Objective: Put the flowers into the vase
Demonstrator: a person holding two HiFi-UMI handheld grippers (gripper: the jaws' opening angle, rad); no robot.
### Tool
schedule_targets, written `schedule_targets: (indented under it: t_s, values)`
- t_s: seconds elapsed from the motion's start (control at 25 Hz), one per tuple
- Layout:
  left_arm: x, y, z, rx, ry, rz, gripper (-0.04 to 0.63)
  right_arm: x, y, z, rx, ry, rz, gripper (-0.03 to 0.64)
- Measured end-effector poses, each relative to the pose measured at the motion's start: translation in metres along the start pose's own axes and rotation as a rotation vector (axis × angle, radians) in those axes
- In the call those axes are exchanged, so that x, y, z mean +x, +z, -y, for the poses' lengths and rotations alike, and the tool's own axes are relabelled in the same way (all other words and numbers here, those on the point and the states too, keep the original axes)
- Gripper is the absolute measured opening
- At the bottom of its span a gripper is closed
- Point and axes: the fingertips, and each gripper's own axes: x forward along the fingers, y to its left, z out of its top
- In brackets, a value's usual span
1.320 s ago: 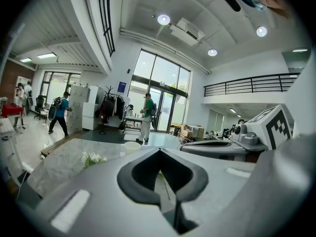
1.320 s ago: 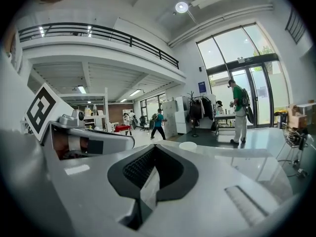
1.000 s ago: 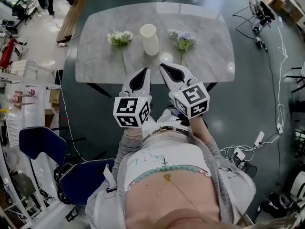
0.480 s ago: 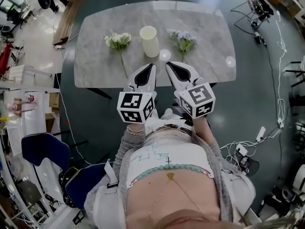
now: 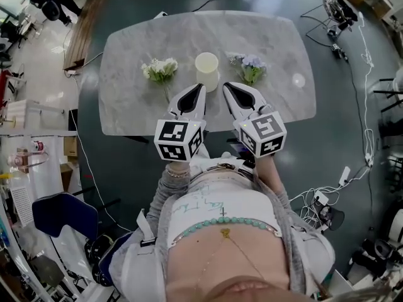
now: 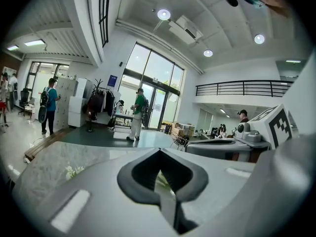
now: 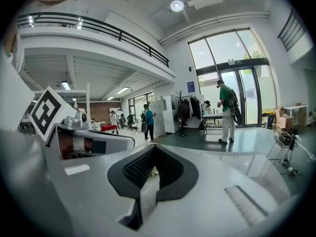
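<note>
A cream vase (image 5: 206, 70) stands upright near the middle of the grey marble table (image 5: 138, 36). A bunch of white flowers (image 5: 160, 70) lies to its left, also seen low in the left gripper view as white flowers (image 6: 74, 171). A bunch of pale blue flowers (image 5: 250, 67) lies to its right. My left gripper (image 5: 195, 90) hovers over the table's near edge, shut and empty. My right gripper (image 5: 228, 88) hangs beside it, also shut with nothing held. Both point toward the vase, short of the flowers.
Beyond the table is an open hall with glass doors and several people standing far off (image 6: 138, 114). Cables and a fan-like stand lie on the floor at the right (image 5: 343, 11). A blue chair (image 5: 60, 214) sits at my lower left.
The table and its objects now sit lower in the head view, closer to the grippers. Both grippers have crept slightly forward over the table's near edge, still shut.
</note>
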Motion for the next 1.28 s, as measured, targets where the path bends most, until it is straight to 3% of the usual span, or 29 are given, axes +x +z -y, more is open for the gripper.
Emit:
schedule_targets:
  t_s: [0.36, 0.72, 0.92, 1.28]
  values:
    - [0.021, 0.011, -0.06, 0.016, -0.055, -0.022, 0.002, 0.051, 0.009, 0.007, 0.016, -0.086, -0.004, 0.026]
    - [0.028, 0.008, -0.085, 0.027, -0.1, -0.051, 0.002, 0.061, 0.001, 0.02, 0.04, -0.174, -0.024, 0.026]
    - [0.028, 0.007, -0.081, 0.029, -0.099, -0.046, 0.002, 0.057, -0.003, 0.024, 0.038, -0.168, -0.029, 0.026]
    - [0.027, 0.011, -0.068, 0.002, -0.004, -0.042, 0.002, 0.052, 0.01, 0.037, -0.005, -0.073, -0.042, 0.026]
